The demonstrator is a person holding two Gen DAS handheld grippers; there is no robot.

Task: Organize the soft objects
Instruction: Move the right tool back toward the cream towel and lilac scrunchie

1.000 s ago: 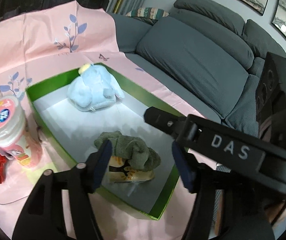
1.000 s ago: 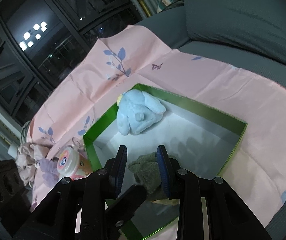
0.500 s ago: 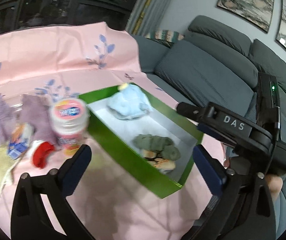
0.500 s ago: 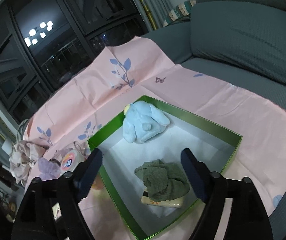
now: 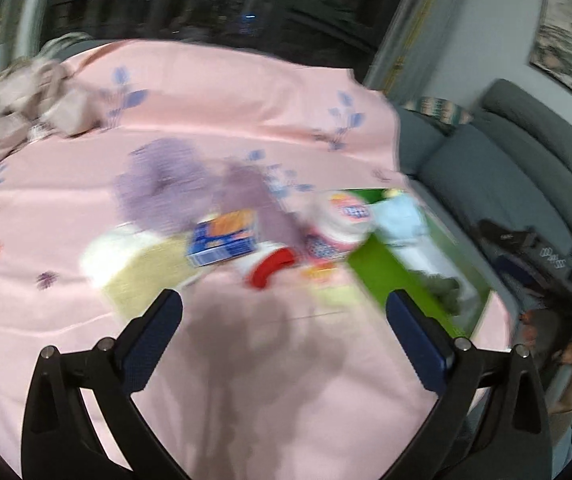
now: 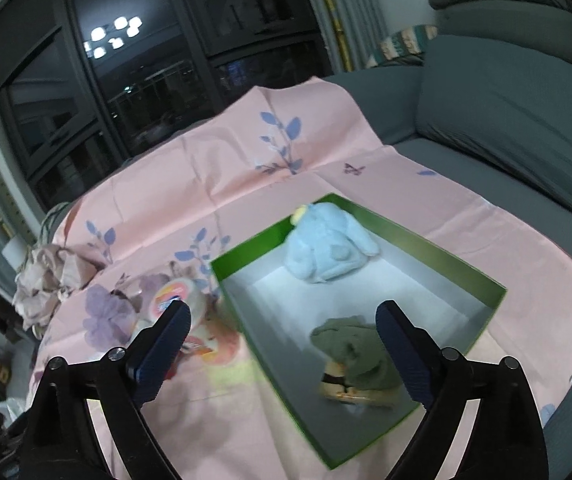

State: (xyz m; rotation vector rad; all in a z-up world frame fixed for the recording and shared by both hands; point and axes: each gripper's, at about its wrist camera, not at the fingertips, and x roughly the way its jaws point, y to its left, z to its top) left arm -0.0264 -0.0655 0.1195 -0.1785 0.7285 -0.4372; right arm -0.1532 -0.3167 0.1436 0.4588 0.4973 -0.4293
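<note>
The green box (image 6: 418, 240) lies on the pink sheet, and a light blue plush (image 6: 326, 248) sits at its far end. At its near end a dark green towel (image 6: 358, 348) rests on a cream item (image 6: 342, 390). My right gripper (image 6: 282, 316) hovers over the box's near left wall. Its jaws are opening and nothing is between them. The left wrist view is blurred. My left gripper (image 5: 282, 308) stands wide open and empty above bare sheet. Beyond it lie purple soft cloths (image 5: 158, 188) and a pale yellow cloth (image 5: 142, 272). The box (image 5: 386, 272) is at its right.
A blue and orange carton (image 5: 224, 236), a red lid (image 5: 270, 268) and a pink-lidded jar (image 5: 342, 220) lie between the cloths and the box. A crumpled beige cloth (image 6: 50, 280) sits at the sheet's far left edge. A grey sofa (image 6: 506, 120) is on the right.
Both grippers have let go of the green towel, opened wide and drawn back. The left one has swung left from the box toward the cloths and jar.
</note>
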